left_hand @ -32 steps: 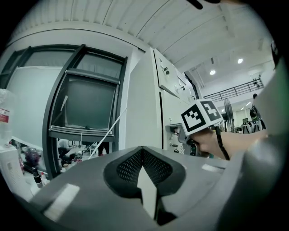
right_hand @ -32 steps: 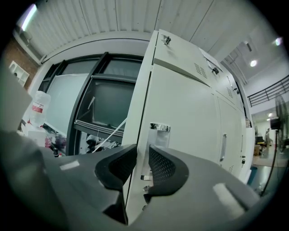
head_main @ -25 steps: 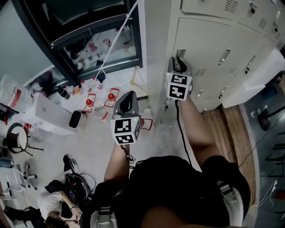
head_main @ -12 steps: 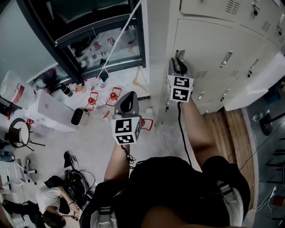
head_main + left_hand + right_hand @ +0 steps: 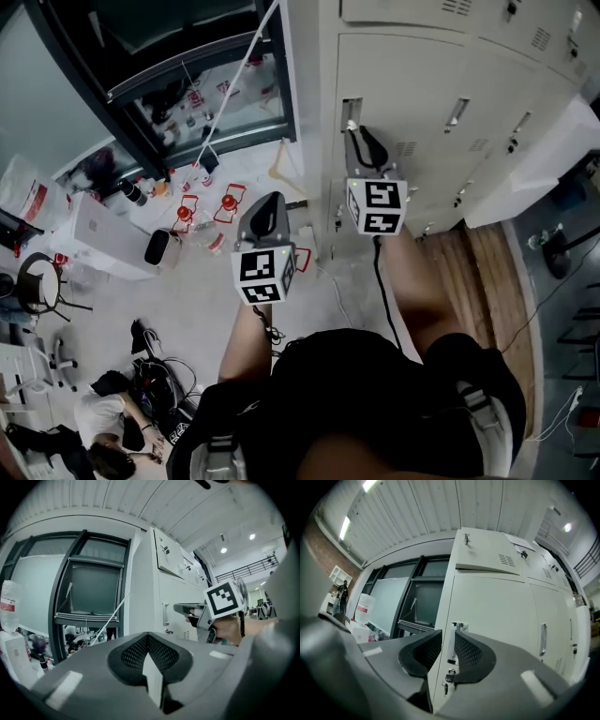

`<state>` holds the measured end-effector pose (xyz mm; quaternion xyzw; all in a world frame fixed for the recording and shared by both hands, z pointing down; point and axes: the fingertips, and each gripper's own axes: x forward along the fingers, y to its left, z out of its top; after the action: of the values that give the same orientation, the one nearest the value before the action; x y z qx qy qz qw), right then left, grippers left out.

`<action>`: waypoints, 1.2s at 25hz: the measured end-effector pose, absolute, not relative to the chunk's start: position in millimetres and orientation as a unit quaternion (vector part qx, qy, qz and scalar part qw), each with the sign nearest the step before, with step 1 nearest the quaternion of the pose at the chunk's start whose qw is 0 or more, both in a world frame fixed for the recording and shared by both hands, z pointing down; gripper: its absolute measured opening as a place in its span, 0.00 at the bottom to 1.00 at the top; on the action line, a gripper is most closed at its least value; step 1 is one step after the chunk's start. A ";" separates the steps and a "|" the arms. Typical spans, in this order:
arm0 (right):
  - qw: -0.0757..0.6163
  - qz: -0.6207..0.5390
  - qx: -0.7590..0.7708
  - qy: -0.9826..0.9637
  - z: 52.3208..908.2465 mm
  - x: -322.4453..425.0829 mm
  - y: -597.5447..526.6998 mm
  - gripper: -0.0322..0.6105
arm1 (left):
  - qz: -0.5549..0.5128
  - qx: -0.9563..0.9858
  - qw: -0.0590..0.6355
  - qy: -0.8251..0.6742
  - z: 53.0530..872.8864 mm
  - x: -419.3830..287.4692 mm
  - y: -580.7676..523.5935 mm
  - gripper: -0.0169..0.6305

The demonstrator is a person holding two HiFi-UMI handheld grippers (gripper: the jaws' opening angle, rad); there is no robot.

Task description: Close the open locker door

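Observation:
The grey lockers [image 5: 422, 84] fill the upper right of the head view. The leftmost lower door [image 5: 497, 620] looks flush with the front and carries a vertical metal handle [image 5: 350, 111] with keys [image 5: 449, 674] hanging from the lock under it. My right gripper [image 5: 355, 134] points level at that handle. Its jaws stand open, and the handle [image 5: 451, 641] shows in the gap beyond the tips of the right gripper [image 5: 447, 637], untouched. In the left gripper view a small gap separates the right gripper [image 5: 177, 606] from the handle [image 5: 165, 613]. My left gripper [image 5: 270, 202] hangs shut and empty to the left, away from the lockers.
A white panel [image 5: 534, 159] stands out from the locker front at the right, like an open door. Left of the lockers are a dark-framed window [image 5: 197, 84], red items [image 5: 230, 202] on the floor and a white box [image 5: 103, 234]. A person [image 5: 112, 436] sits at lower left.
The locker front has slid left in the head view. My right gripper has tilted up a little and its marker cube sits lower in the picture. The left gripper looks nearly unchanged.

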<state>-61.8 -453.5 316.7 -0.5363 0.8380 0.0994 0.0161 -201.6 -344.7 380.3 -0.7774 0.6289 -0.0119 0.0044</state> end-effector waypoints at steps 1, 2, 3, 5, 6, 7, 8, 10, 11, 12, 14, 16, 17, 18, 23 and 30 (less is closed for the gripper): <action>0.019 0.101 -0.533 0.840 316.4 -56.1 -445.6 0.20 | -0.011 -0.778 0.005 0.628 380.2 -196.1 -343.7 0.03; 0.021 0.101 -0.530 0.841 317.2 -50.2 -437.9 0.20 | -0.009 -0.779 0.005 0.627 380.2 -190.7 -342.8 0.03; 0.021 0.101 -0.528 0.843 319.1 -43.7 -430.4 0.20 | -0.008 -0.780 0.005 0.626 380.1 -185.1 -341.7 0.03; 0.023 0.094 -0.525 0.845 325.2 -28.5 -416.2 0.20 | -0.007 -0.782 0.006 0.624 379.7 -173.0 -339.1 0.03; 0.025 0.089 -0.525 0.846 328.6 -19.6 -409.6 0.20 | -0.006 -0.783 0.006 0.622 379.2 -166.4 -337.9 0.03; 0.027 0.082 -0.525 0.847 332.0 -10.3 -403.3 0.20 | -0.004 -0.784 0.007 0.620 378.4 -159.7 -336.7 0.03; 0.030 0.075 -0.525 0.847 335.4 -1.3 -397.1 0.20 | -0.003 -0.786 0.008 0.619 377.6 -153.0 -335.4 0.03; 0.034 0.060 -0.524 0.849 342.9 15.4 -384.9 0.20 | -0.001 -0.789 0.010 0.614 376.8 -139.6 -332.8 0.03; 0.035 0.053 -0.523 0.850 347.3 23.0 -379.4 0.19 | -0.001 -0.791 0.010 0.612 377.0 -133.0 -331.8 0.03; 0.036 0.047 -0.524 0.850 351.9 30.2 -374.6 0.15 | -0.001 -0.793 0.010 0.610 377.4 -126.6 -330.9 0.03; 0.037 0.034 -0.524 0.850 361.0 43.0 -366.8 0.08 | -0.001 -0.796 0.009 0.605 378.1 -114.0 -329.0 0.03; 0.037 0.021 -0.522 0.852 368.7 53.1 -360.0 0.07 | -0.002 -0.800 0.010 0.600 378.6 -101.6 -326.5 0.03; 0.036 0.016 -0.520 0.853 372.0 57.2 -356.8 0.07 | -0.002 -0.801 0.011 0.599 378.7 -95.7 -325.1 0.03; 0.033 0.014 -0.519 0.854 375.0 60.6 -353.8 0.06 | 0.000 -0.802 0.012 0.597 378.6 -90.2 -323.5 0.03; 0.010 0.017 -0.524 0.852 385.7 73.1 -342.0 0.06 | 0.013 -0.802 0.012 0.597 378.7 -73.2 -314.7 0.03; 0.019 -0.001 -0.525 0.851 386.6 85.6 -333.7 0.06 | 0.007 -0.806 0.008 0.592 380.7 -60.4 -306.5 0.03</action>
<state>85.6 -333.7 386.6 -0.5250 0.8509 -0.0011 0.0187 -60.4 -306.5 380.7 -0.8056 0.5924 0.0067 0.0082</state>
